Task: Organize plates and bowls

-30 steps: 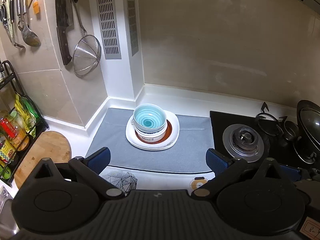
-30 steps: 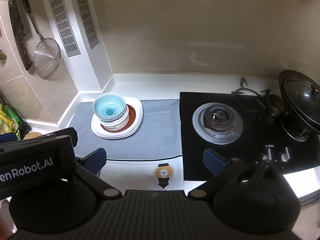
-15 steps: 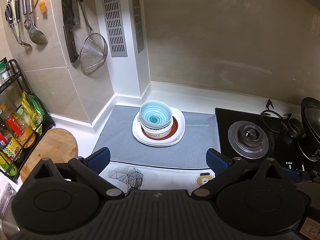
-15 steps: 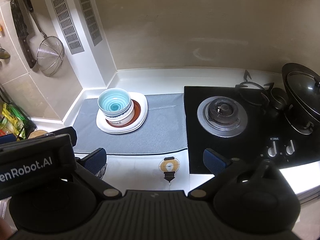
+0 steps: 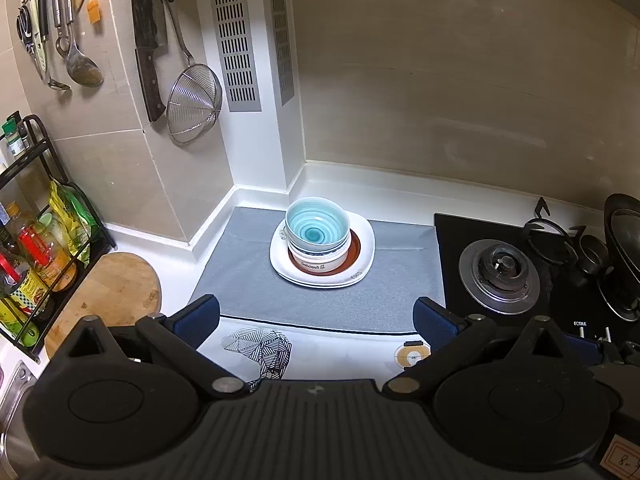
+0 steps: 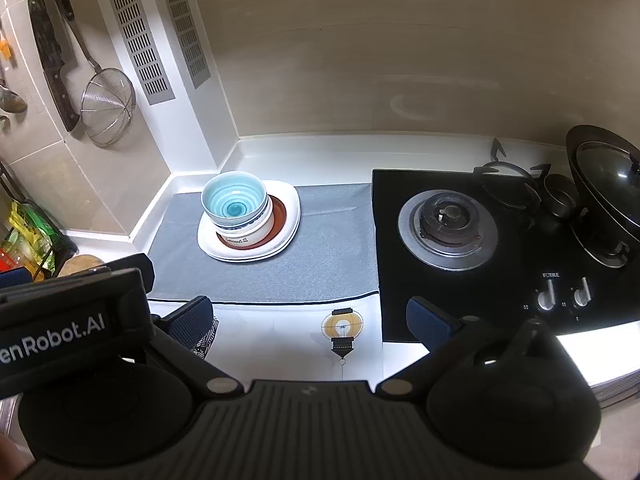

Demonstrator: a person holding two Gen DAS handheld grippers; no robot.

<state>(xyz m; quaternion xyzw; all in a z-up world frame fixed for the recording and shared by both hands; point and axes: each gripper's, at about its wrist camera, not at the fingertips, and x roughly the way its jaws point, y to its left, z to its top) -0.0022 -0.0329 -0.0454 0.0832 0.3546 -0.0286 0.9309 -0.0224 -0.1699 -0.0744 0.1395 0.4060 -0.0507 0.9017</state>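
A blue swirl bowl (image 5: 317, 229) sits nested in a white bowl (image 5: 320, 263) on a brown-rimmed plate, on top of white square plates (image 5: 362, 248), all stacked on the grey mat. The stack also shows in the right wrist view, with the blue bowl (image 6: 234, 204) over the white plates (image 6: 290, 216). My left gripper (image 5: 316, 316) is open and empty, held back above the counter's front. My right gripper (image 6: 308, 320) is open and empty, to the right of the left one, whose body shows at the left (image 6: 72, 312).
A gas hob (image 6: 448, 224) with a lidded wok (image 6: 604, 184) lies to the right. Knife, strainer (image 5: 194, 104) and ladles hang on the left wall. A spice rack (image 5: 36, 240) and a wooden board (image 5: 116, 292) stand at the left.
Both grippers have pulled back and up from the stack, which looks smaller and farther now. The dishes have not moved.
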